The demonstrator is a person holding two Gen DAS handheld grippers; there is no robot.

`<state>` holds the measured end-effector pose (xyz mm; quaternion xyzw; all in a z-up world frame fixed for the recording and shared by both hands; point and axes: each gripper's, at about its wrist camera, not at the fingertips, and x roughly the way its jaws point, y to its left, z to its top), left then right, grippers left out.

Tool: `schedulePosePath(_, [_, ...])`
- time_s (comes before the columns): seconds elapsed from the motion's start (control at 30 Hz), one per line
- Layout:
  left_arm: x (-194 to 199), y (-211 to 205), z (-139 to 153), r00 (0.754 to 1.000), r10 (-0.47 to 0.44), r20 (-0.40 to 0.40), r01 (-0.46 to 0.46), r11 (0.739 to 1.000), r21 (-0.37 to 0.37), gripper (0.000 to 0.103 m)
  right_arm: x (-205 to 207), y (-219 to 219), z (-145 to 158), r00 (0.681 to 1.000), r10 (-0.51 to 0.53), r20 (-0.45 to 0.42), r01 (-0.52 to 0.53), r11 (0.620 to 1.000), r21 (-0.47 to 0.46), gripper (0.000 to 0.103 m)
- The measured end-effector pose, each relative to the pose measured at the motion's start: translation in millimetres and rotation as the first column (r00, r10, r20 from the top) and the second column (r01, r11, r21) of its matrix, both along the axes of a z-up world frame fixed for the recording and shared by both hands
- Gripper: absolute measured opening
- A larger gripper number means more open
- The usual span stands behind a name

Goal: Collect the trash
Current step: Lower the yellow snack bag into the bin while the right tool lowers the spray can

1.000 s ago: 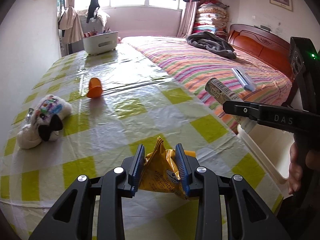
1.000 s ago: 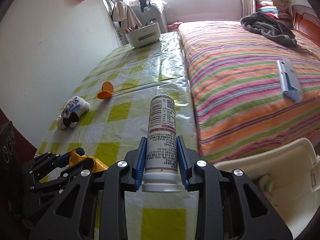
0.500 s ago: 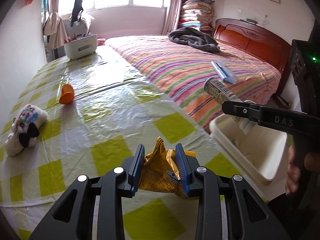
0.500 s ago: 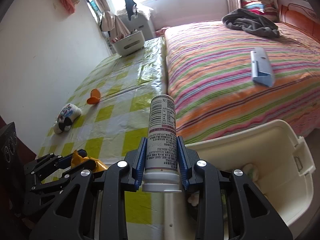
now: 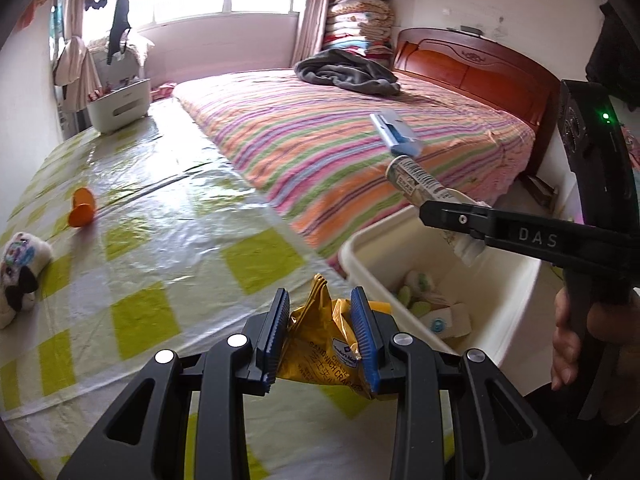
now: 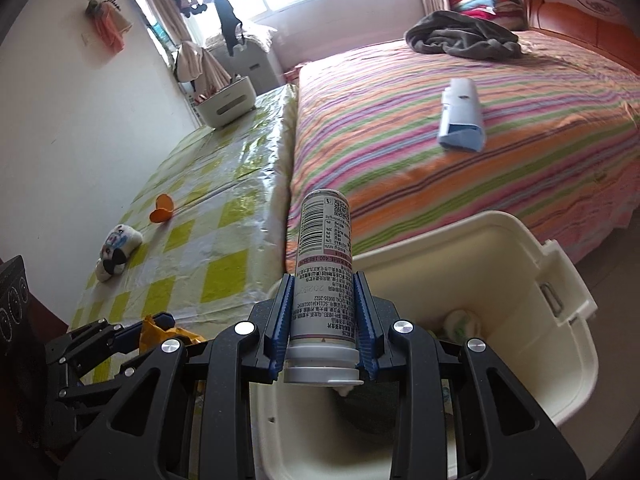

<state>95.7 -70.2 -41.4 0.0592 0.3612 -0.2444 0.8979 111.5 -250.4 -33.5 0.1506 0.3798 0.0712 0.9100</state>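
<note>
My left gripper (image 5: 320,322) is shut on a crumpled yellow cracker wrapper (image 5: 320,344), held over the table's near right corner. My right gripper (image 6: 323,312) is shut on a white cylindrical tube (image 6: 323,264) with a printed label and a cap at its near end. It hangs above the white plastic bin (image 6: 560,292), which stands on the floor between table and bed. In the left wrist view the tube (image 5: 416,182) and the right gripper (image 5: 452,212) are over the bin (image 5: 516,276). Several pieces of trash lie in the bin.
On the yellow-checked tablecloth (image 5: 152,208) lie an orange cup (image 5: 82,207) on its side and a small plush toy (image 5: 18,268). A white basket (image 5: 120,110) stands at the far end. The striped bed (image 6: 480,152) holds a blue-white box (image 6: 460,116) and dark clothing (image 6: 464,36).
Both grippers have swung right, off the table's middle toward the bin. The bin has come fully into view under the tube. Both grips are unchanged.
</note>
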Motion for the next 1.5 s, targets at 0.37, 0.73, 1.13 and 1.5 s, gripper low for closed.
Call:
schedulePosePath(0.37, [-1.8,-43.0,2.8,0.997,-0.078,-0.004,0.078,0.997,0.001,0.032,-9.8,-32.7,2.4,0.997,-0.073,0.014,0.072,0.997,0.021,0.028])
schedulePosePath(0.73, [5.6,-80.6,-6.8,0.99,-0.132,-0.04,0.132,0.991,0.004,0.032,-15.0,-65.7,-2.8,0.988,-0.153,0.006,0.153,0.987,0.041,0.029])
schedulePosePath(1.13, [7.4,-99.8,-15.0,0.985,-0.162,-0.061,0.163,0.987,0.01,0.031,-15.5,-72.5,-4.7,0.983,-0.181,0.003,0.181,0.982,0.045,0.029])
schedulePosePath(1.5, [9.7,-96.7,-9.3,0.988,-0.144,-0.05,0.145,0.989,0.007,0.033,-15.8,-74.0,-2.8,0.98,-0.199,0.007,0.199,0.979,0.046,0.029])
